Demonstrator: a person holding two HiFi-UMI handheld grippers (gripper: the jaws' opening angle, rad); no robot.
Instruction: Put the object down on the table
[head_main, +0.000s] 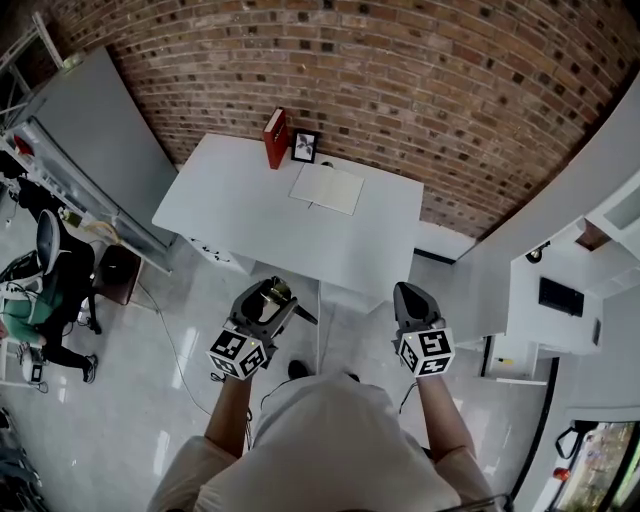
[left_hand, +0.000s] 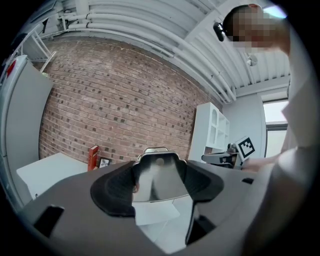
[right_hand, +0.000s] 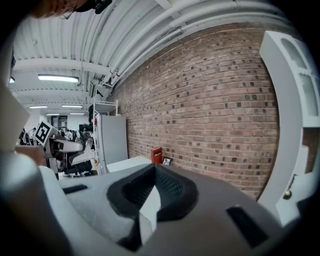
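The left gripper (head_main: 277, 306) has its jaws set wide and pinches a shiny silver metal container (left_hand: 159, 179) between its black pads. In the left gripper view the container's rounded rim rises just above the jaw tips. In the head view the container is in the air over the pale tiled floor (head_main: 190, 400), just short of the near edge of the white rectangular surface (head_main: 240, 215) and not resting on it. The right gripper (head_main: 407, 293) is level with the left one and to its right, with its jaws pressed together at the tips and nothing between them. At the far edge of the surface, against the red brick wall (head_main: 400, 80), an upright red book (head_main: 275, 138) stands just beside a small black-framed picture (head_main: 305, 146). A flat white notebook (head_main: 327, 188) lies near them. The print on the book is too small to read, and the only other markings are the black-and-white squares on the gripper cubes.
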